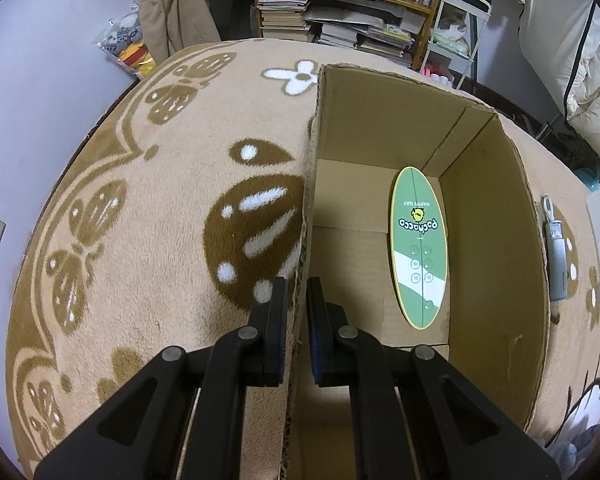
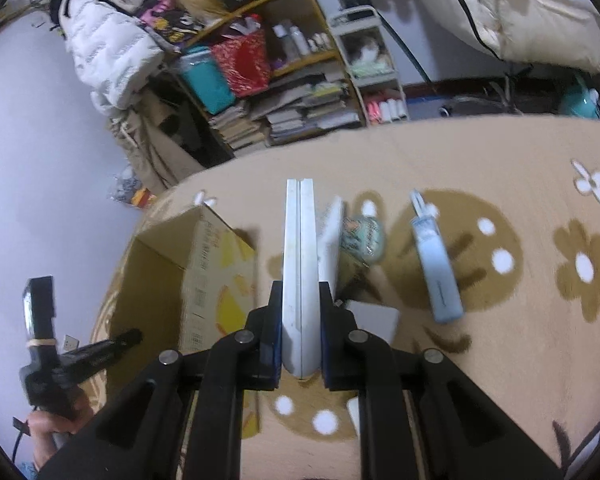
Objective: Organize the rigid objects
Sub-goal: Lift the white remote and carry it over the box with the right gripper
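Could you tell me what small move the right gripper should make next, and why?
Probably carry the white flat device, which the right gripper grips edge-on, leftward over the open cardboard box. The left gripper pinches the box wall, apparently steadying it, and a green oval item already lies inside, so the box looks like the collecting place.

Beige rug (image 2: pixel 480 152) with brown butterfly and flower pattern. On it: open cardboard box (image 2: pixel 204 264), pale blue bottle (image 2: pixel 436 268) lying flat, round patterned disc (image 2: pixel 362 236), small white block (image 2: pixel 374 318).
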`<state>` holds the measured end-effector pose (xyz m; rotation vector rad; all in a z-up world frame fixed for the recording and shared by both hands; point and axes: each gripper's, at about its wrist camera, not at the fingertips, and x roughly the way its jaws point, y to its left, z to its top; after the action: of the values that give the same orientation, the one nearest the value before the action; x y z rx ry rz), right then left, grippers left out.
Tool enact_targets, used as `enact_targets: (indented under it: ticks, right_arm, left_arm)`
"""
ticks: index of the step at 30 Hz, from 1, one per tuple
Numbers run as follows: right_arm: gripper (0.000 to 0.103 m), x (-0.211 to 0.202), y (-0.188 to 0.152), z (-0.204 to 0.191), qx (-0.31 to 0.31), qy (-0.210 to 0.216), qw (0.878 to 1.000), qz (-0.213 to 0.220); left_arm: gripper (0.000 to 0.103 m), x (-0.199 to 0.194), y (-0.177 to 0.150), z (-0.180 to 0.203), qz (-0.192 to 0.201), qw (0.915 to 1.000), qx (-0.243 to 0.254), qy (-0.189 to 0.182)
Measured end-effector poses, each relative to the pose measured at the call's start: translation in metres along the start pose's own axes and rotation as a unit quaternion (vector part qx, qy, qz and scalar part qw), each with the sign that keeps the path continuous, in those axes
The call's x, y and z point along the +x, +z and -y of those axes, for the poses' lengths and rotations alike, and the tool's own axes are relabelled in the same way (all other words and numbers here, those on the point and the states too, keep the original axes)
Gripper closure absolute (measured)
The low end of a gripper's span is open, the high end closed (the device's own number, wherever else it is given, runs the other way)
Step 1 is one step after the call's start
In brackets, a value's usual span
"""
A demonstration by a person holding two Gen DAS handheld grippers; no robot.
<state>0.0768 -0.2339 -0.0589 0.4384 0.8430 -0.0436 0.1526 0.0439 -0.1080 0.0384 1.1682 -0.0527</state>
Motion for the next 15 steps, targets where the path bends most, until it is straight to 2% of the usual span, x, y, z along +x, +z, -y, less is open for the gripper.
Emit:
enact_targets:
  ticks: [15]
  right_arm:
    - [0.087,0.002,0.026,-0.090,-0.094,0.037,0.995,0.013]
  left_arm:
    - [0.095,0.000,0.002,-0.003,-0.002,1.0000,-0.008,-0.006]
